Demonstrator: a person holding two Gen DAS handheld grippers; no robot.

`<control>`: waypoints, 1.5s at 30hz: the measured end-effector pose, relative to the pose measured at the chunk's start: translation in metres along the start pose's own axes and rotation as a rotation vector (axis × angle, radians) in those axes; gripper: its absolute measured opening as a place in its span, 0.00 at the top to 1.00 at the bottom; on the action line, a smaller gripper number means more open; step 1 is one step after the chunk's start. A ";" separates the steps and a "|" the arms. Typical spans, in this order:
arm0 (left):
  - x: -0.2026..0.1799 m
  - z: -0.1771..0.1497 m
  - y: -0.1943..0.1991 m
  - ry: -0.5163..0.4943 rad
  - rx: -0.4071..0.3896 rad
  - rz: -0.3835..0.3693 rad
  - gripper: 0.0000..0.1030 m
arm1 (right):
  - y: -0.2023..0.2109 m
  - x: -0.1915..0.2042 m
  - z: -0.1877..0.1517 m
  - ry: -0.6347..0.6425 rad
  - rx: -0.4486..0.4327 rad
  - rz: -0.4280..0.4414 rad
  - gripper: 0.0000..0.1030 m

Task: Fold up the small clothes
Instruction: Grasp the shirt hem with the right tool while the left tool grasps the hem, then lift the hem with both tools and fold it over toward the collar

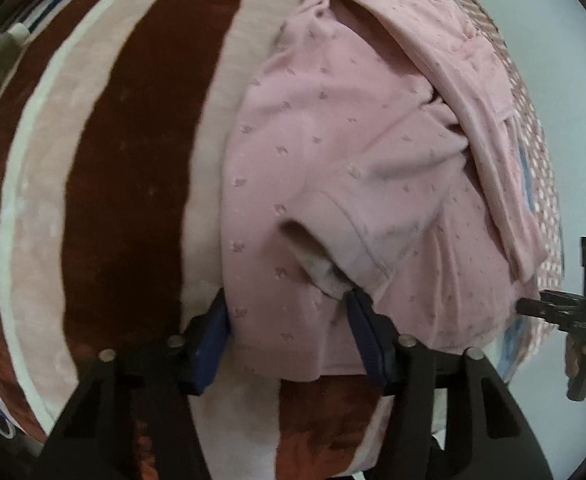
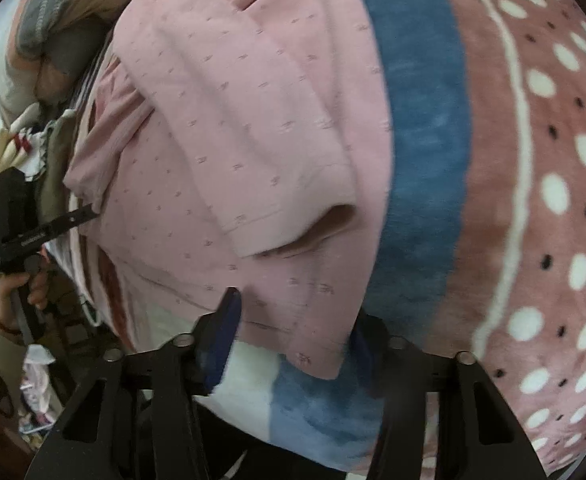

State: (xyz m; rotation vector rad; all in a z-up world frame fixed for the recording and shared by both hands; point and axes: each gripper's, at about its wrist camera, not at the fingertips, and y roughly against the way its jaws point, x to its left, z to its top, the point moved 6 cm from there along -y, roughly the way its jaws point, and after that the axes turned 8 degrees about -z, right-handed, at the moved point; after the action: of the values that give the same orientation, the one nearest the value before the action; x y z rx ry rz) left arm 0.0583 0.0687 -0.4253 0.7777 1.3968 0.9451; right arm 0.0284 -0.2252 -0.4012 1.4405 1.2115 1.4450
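Observation:
A small pink garment [image 1: 325, 152] with a tiny print lies on a striped fleece blanket [image 1: 125, 184], its sleeves folded over its body. My left gripper [image 1: 289, 320] is open, one finger on each side of the garment's near hem corner. In the right wrist view the same garment [image 2: 221, 148] shows a folded sleeve cuff. My right gripper [image 2: 293, 320] is open, its fingers straddling the other hem corner. The right gripper also shows at the edge of the left wrist view [image 1: 565, 312], and the left gripper shows at the edge of the right wrist view [image 2: 33, 224].
The blanket has brown, pink and white stripes on the left side, and a blue stripe [image 2: 425, 140] and a pink dotted band [image 2: 553, 200] on the right side. A pile of other fabrics [image 2: 53, 20] lies beyond the garment at the upper left of the right wrist view.

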 end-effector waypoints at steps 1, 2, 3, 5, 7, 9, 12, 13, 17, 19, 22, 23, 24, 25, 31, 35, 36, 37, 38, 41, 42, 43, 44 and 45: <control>0.001 -0.002 0.000 0.014 0.006 -0.014 0.57 | -0.002 0.002 0.000 -0.003 0.010 0.007 0.70; 0.001 -0.004 0.000 0.021 0.016 -0.022 0.61 | -0.003 0.003 0.000 -0.003 0.015 0.008 0.75; 0.001 -0.005 0.000 0.020 0.022 -0.024 0.70 | -0.003 0.005 0.000 -0.002 0.016 0.005 0.84; -0.004 -0.007 0.003 0.014 0.028 -0.035 0.88 | -0.002 0.009 0.002 0.000 0.012 -0.003 0.93; -0.012 -0.003 0.010 -0.005 0.025 -0.054 0.92 | 0.003 0.012 0.005 0.000 -0.003 0.011 0.96; -0.022 0.003 0.019 -0.027 0.018 -0.060 0.92 | 0.014 0.016 0.009 0.012 -0.021 0.037 0.97; -0.040 0.019 0.038 -0.040 -0.006 -0.085 0.92 | 0.040 0.026 0.019 0.031 -0.062 0.100 0.98; -0.047 0.026 0.046 -0.049 -0.019 -0.089 0.92 | 0.051 0.030 0.025 0.045 -0.083 0.112 0.98; -0.075 0.059 0.074 -0.079 -0.077 -0.118 0.93 | 0.093 0.045 0.049 0.073 -0.155 0.195 0.98; -0.089 0.084 0.088 -0.108 -0.113 -0.111 0.93 | 0.112 0.045 0.064 0.076 -0.195 0.228 0.98; -0.105 0.122 0.100 -0.114 -0.169 -0.100 0.93 | 0.134 0.040 0.092 0.080 -0.247 0.262 0.98; -0.106 0.132 0.103 -0.113 -0.186 -0.092 0.93 | 0.138 0.037 0.101 0.082 -0.260 0.264 0.98; -0.107 0.144 0.106 -0.113 -0.205 -0.083 0.93 | 0.143 0.033 0.115 0.087 -0.274 0.263 0.98; -0.108 0.155 0.108 -0.111 -0.222 -0.076 0.93 | 0.145 0.032 0.124 0.093 -0.285 0.264 0.98; -0.113 0.223 0.097 -0.135 -0.260 -0.068 0.93 | 0.154 0.019 0.194 0.124 -0.334 0.222 0.98; -0.113 0.263 0.087 -0.155 -0.260 -0.063 0.93 | 0.152 0.006 0.239 0.126 -0.351 0.181 0.98; -0.112 0.275 0.085 -0.157 -0.264 -0.058 0.93 | 0.152 0.002 0.251 0.120 -0.356 0.173 0.98; -0.110 0.283 0.085 -0.160 -0.267 -0.055 0.93 | 0.152 -0.004 0.264 0.110 -0.361 0.169 0.98; -0.111 0.293 0.084 -0.166 -0.270 -0.050 0.93 | 0.152 -0.008 0.274 0.099 -0.366 0.164 0.98; -0.110 0.327 0.083 -0.181 -0.283 -0.029 0.93 | 0.155 -0.022 0.304 0.071 -0.384 0.149 0.98; -0.108 0.341 0.082 -0.182 -0.287 -0.022 0.93 | 0.155 -0.024 0.314 0.066 -0.389 0.142 0.98; -0.107 0.351 0.080 -0.183 -0.289 -0.018 0.93 | 0.156 -0.026 0.324 0.065 -0.394 0.133 0.98; -0.105 0.362 0.078 -0.184 -0.293 -0.008 0.93 | 0.156 -0.028 0.334 0.068 -0.400 0.122 0.98; -0.103 0.372 0.076 -0.185 -0.296 0.000 0.93 | 0.157 -0.030 0.343 0.072 -0.406 0.113 0.98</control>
State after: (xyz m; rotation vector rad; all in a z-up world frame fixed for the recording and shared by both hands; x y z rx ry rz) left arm 0.4275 0.0438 -0.2927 0.6237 1.0666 1.0246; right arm 0.3877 -0.2574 -0.2876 1.1983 0.8245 1.7160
